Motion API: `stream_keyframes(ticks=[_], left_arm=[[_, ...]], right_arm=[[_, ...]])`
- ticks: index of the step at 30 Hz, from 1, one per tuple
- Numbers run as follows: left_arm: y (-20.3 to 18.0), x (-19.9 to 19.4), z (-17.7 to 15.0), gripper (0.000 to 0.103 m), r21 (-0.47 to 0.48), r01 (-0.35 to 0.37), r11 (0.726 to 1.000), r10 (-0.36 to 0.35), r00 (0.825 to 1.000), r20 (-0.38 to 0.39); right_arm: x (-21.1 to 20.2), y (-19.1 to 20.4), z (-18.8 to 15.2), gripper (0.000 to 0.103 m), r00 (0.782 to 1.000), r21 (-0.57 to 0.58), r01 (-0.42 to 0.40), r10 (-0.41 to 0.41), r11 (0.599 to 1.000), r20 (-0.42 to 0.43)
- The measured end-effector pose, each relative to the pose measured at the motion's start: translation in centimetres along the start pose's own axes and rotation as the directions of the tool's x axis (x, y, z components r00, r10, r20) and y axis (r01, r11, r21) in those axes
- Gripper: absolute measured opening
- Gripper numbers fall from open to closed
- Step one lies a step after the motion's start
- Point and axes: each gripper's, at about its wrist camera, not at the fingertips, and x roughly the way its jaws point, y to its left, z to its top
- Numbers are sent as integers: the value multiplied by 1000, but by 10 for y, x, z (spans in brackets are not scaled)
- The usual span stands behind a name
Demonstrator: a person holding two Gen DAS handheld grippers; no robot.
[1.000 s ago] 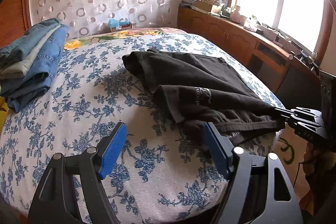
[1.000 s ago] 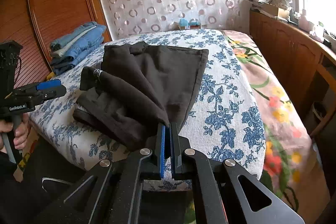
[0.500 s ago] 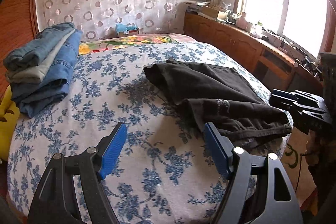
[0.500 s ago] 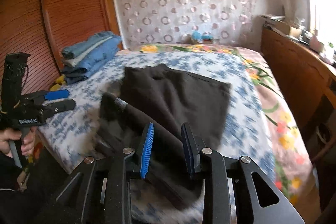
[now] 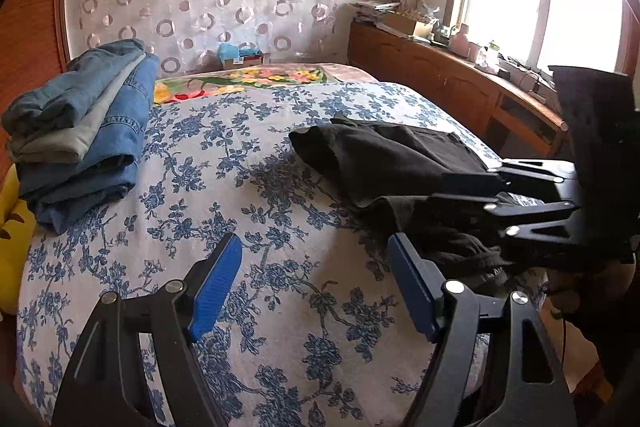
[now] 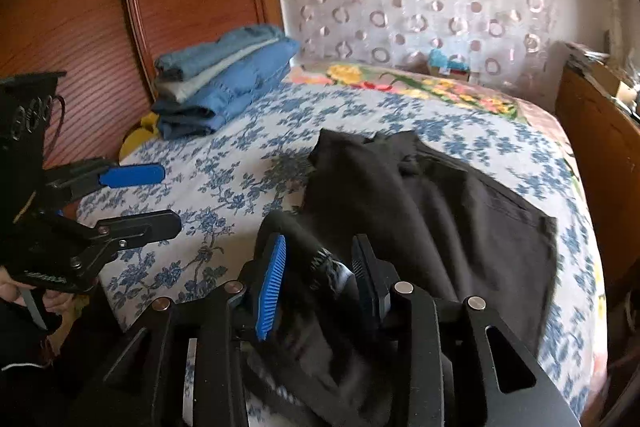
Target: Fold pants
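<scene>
At lower centre of the right wrist view, the right gripper [image 6: 316, 279] is being seen with jaws parted, a bunched roll of the black pants [image 6: 432, 211] sitting between the pads; whether cloth is being pinched can't be told, since a gap is showing beside each pad, so it's being read as open. At lower centre of the left wrist view, the left gripper [image 5: 316, 287] is being held wide open over bare bedsheet [image 5: 248, 187], w/ nothing between its fingers and the pants lying just right of it.

Risks, as judged: if the right jaws are being closed on that thick roll, several layers are likely being caught at once, and the fold is probably being dragged out of line. The near end is hanging at the bed edge, so cloth could be sliding off toward the floor. The two tools are working close together, so a bump is possible.

The pants are lying centre-right on the bed, partly folded, flat at the far side and rumpled and bunched at the near end. Folded jeans [image 6: 224, 79] are stacked at upper left, well apart.
</scene>
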Motion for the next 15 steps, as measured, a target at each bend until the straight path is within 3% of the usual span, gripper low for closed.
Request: stream_keyframes(ticks=[7, 8, 9, 10, 15], left_arm=[[9, 11, 0, 76, -10, 15, 1000, -15, 1000, -19], [9, 13, 0, 76, -10, 17, 1000, -17, 1000, -21], [10, 15, 0, 76, -10, 21, 1000, -21, 999, -24], [9, 16, 0, 76, -9, 24, 1000, -24, 999, -27], [6, 26, 5, 76, 5, 39, 999, -39, 999, -37]], right_arm=[[23, 6, 8, 36, 997, -24, 10, -12, 1000, -71], [23, 5, 8, 34, 997, -22, 8, -10, 1000, -70], [20, 6, 11, 15, 997, -24, 0, -2, 1000, -72], [21, 6, 12, 9, 997, -26, -7, 5, 1000, -72], [9, -4, 22, 5, 1000, 0, 5, -5, 1000, -20]])
